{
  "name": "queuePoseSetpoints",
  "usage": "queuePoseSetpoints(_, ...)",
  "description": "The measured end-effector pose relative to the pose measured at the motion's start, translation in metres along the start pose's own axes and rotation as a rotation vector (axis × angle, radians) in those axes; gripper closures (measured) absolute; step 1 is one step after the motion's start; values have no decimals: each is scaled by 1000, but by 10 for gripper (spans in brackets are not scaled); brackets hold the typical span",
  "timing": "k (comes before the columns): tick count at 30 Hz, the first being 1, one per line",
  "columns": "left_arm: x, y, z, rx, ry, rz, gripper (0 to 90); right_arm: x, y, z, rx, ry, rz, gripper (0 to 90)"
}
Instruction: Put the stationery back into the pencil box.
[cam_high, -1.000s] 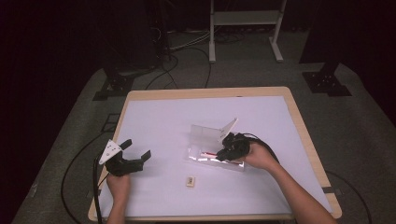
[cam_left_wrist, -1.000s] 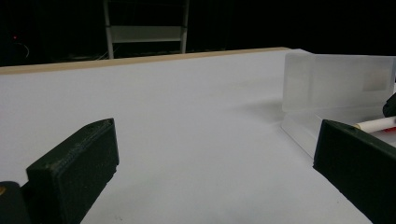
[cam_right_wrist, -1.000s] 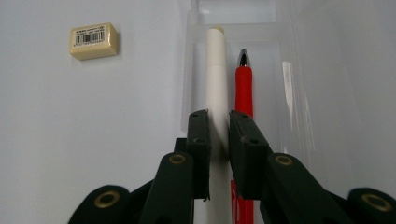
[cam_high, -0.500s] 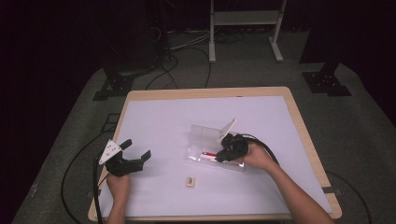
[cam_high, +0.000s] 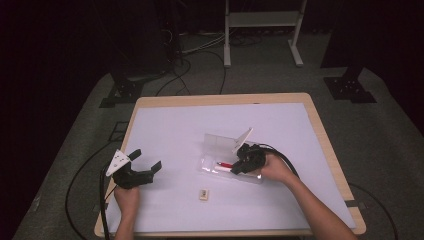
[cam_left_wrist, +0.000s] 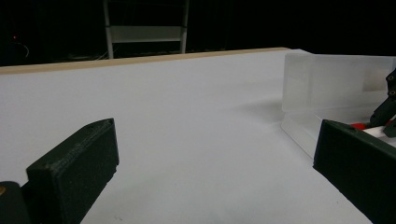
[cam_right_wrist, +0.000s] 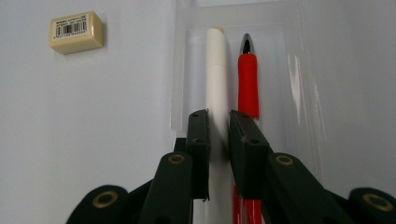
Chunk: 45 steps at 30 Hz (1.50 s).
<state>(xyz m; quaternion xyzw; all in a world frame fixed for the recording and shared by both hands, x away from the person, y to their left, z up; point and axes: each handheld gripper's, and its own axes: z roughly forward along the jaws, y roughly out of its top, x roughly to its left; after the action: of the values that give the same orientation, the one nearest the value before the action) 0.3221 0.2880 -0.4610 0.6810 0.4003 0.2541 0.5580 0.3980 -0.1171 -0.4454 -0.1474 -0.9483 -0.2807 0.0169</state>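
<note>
Right gripper (cam_right_wrist: 218, 140) clamped on a white pen (cam_right_wrist: 216, 79)
The pen lies in the clear case (cam_high: 220, 150) mid-table beside a red pen (cam_right_wrist: 248, 86); left gripper (cam_high: 145, 165), jaws apart, rests near the table's (cam_high: 310, 107) left edge.

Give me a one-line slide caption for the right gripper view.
Right gripper shut on a white pen beside a red pen in a clear case; eraser nearby.

On the eraser (cam_right_wrist: 76, 31), just left of the clear case (cam_right_wrist: 182, 70): a white sticker with a black barcode, a line of small print above the bars and a row of digits beneath, both too small to read. On the white pen (cam_right_wrist: 217, 84) and the red pen (cam_right_wrist: 248, 84) inside that case: no readable lettering. No other legible text, brand or number anywhere.
</note>
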Motion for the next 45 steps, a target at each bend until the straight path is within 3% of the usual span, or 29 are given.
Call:
queuePoseSetpoints(22,0,0,0,0,0,0,0,1,-1,-5,-28,-2,3,752)
queuePoseSetpoints(32,0,0,0,1,1,0,0,11,3,-20,-71,-14,-7,698)
queuePoseSetpoints(45,0,0,0,-1,2,-3,0,26,7,-28,-136,8,-18,614)
